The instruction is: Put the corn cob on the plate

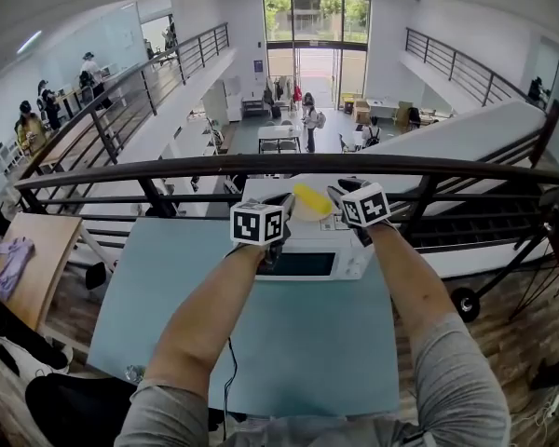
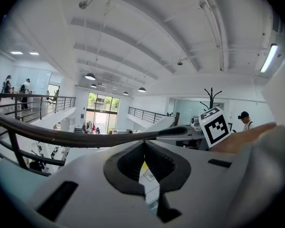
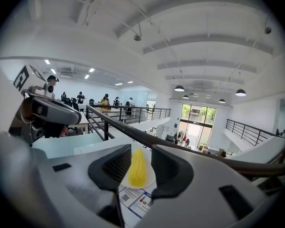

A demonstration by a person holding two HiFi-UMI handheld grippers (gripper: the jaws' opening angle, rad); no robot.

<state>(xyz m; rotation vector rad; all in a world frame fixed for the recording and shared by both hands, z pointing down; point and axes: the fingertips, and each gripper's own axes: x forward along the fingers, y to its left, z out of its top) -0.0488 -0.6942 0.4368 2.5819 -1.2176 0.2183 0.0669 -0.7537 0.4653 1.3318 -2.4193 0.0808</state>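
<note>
A yellow corn cob lies on a white plate on top of a white microwave. In the right gripper view the corn cob shows lengthwise in the gap between the jaws, beyond them. My right gripper is open, with neither pad pressing on the cob. It hovers just right of the cob in the head view. My left gripper hovers at the cob's left. Its jaw tips meet with nothing between them.
The microwave stands at the far edge of a pale blue table. A black railing runs just behind it, with a drop to a lower floor beyond. A wooden desk stands at the left. Labels are stuck on the microwave top.
</note>
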